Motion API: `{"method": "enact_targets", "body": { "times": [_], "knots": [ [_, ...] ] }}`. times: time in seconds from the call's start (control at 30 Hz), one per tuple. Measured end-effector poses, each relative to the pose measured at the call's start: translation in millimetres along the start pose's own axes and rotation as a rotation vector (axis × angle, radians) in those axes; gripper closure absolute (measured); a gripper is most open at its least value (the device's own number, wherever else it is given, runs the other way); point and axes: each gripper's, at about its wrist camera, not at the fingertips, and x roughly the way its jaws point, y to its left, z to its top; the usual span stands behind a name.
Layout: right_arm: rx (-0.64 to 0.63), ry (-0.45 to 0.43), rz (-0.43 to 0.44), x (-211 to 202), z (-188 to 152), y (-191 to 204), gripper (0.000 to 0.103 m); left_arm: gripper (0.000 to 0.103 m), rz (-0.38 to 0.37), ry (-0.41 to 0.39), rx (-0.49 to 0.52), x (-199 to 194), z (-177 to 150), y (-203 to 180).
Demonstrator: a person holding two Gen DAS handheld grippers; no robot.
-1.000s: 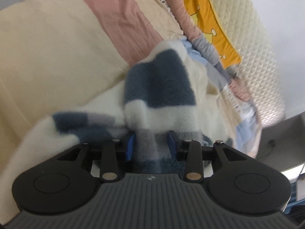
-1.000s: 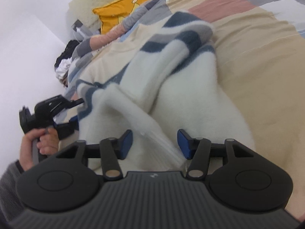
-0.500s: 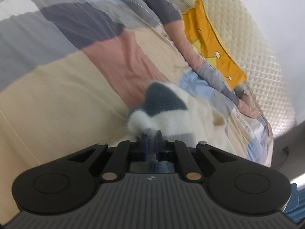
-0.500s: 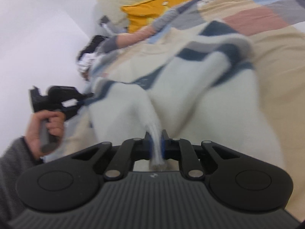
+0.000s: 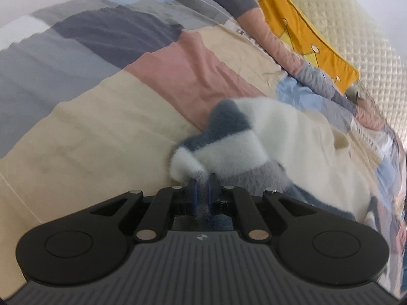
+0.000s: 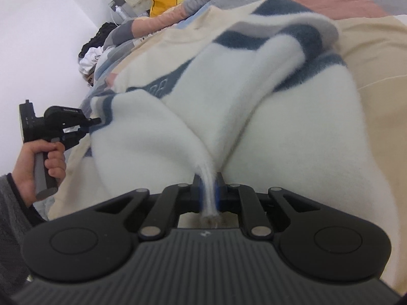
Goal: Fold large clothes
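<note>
The left hand-held gripper (image 5: 202, 195) is clamped on a fluffy edge of the fleece garment (image 6: 254, 106) — the blue pads (image 5: 194, 198) pinch a tuft where white and dark blue-grey stripes meet. The right hand-held gripper (image 6: 209, 193) is likewise closed on the garment, squeezing a thin white hem that runs straight down between its jaws. In the right wrist view the left tool shows at the far left, its handle in a person's hand (image 6: 38, 162) with a grey sleeve (image 6: 10, 203), its tip at the garment's striped edge.

Outward from both grips, the garment lies bunched on the bed (image 5: 89, 132), on a patchwork cover of beige, pink, grey and blue blocks. It is white with dark blue bands, and a sleeve-like roll crosses its upper part. Farther off, a yellow cushion (image 5: 310, 38) leans against a cream quilted headboard (image 5: 356, 25), and a small heap of dark and white clothes (image 6: 94, 48) sits by the wall.

As for progress — the work looks to be at an early stage. Two edges are secured, but the garment is rumpled, not spread flat, and no neat fold shows. Smoothing it out and making the folds appear to be left.
</note>
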Motion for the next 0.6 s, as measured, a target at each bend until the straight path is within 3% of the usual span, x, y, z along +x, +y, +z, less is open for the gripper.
{"method": "enact_targets", "body": {
  "times": [0.2,0.37,0.57,0.6],
  "knots": [
    [0.032,-0.022,0.025,-7,-2,-2,0.089,0.088,-0.027,0.047,0.005,-26,2,4],
    [-0.024,-0.061,0.01,-20,-5,9,0.088,0.088,-0.016,0.053,0.087,-70,-5,2],
    [-0.034,-0.097,-0.036,-41,-12,13,0.086,0.088,-0.028,0.086,0.094,-130,-35,8],
    [-0.025,-0.103,-0.042,-44,-13,12,0.081,0.088,-0.033,0.098,0.099,-138,-42,8]
  ]
}}
